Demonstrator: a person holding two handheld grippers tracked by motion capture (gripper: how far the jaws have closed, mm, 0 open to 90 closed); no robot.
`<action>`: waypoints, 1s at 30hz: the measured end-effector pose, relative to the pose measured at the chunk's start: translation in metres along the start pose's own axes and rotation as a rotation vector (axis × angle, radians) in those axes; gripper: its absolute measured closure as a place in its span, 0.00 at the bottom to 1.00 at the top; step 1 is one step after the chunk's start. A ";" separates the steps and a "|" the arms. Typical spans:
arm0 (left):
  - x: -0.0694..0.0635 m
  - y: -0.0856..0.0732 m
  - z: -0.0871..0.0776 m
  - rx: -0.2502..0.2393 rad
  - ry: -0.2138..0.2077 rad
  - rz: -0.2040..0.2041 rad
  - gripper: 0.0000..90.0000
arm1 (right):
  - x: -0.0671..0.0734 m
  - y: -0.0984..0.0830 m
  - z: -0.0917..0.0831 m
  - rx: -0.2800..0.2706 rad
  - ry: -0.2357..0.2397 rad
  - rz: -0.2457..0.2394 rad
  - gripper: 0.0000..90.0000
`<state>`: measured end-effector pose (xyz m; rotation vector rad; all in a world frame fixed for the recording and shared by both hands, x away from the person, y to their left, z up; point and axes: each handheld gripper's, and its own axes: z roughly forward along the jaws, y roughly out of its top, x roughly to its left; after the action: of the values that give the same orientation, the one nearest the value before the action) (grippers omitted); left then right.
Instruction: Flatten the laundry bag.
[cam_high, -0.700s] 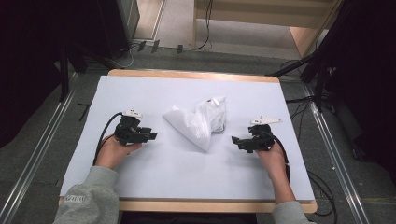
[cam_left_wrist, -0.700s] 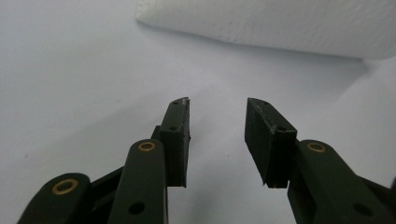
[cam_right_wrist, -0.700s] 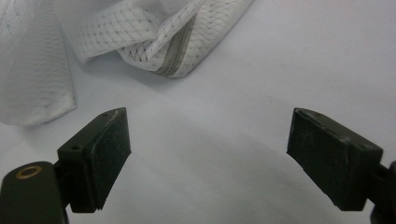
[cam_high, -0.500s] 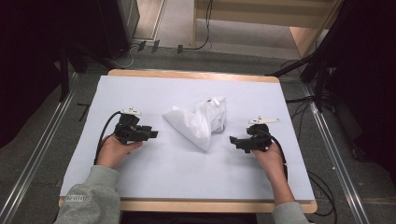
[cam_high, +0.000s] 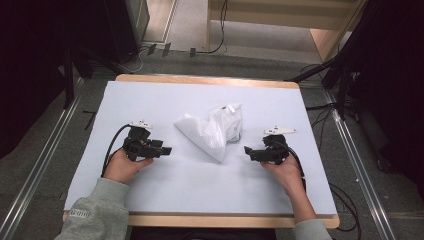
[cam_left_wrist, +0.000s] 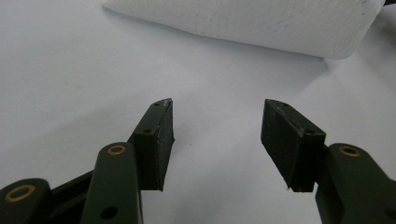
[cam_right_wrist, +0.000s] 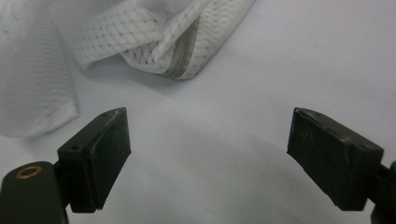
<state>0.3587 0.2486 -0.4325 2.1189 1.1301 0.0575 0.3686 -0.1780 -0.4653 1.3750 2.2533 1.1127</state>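
Between both grippers, white mesh bag (cam_high: 212, 131) on table (cam_high: 165, 195)

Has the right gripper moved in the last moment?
Yes. The right gripper has slid a little left, toward the white mesh bag, which lies unmoved.

Mesh bag (cam_high: 212, 131) on table (cam_high: 150, 97) centre; left tool (cam_high: 167, 150) left, right tool (cam_high: 247, 150) right.

In the left gripper view the mesh bag (cam_left_wrist: 252, 21) runs off the top edge — only its lower fold is visible. In the right gripper view it is cut off at the top and left, its zipper (cam_right_wrist: 180, 51) partly tucked under folds.
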 end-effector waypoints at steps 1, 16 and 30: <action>0.000 0.000 0.001 0.003 0.001 0.003 0.48 | 0.000 0.000 -0.001 -0.005 0.016 -0.007 0.15; 0.005 -0.001 0.001 0.014 -0.004 0.001 0.42 | 0.003 0.003 -0.004 -0.012 0.055 -0.032 0.20; 0.007 -0.003 -0.003 0.012 0.003 -0.001 0.42 | 0.000 0.006 -0.006 0.010 0.078 -0.025 0.37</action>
<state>0.3599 0.2563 -0.4342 2.1300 1.1356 0.0531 0.3691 -0.1798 -0.4569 1.3250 2.3263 1.1680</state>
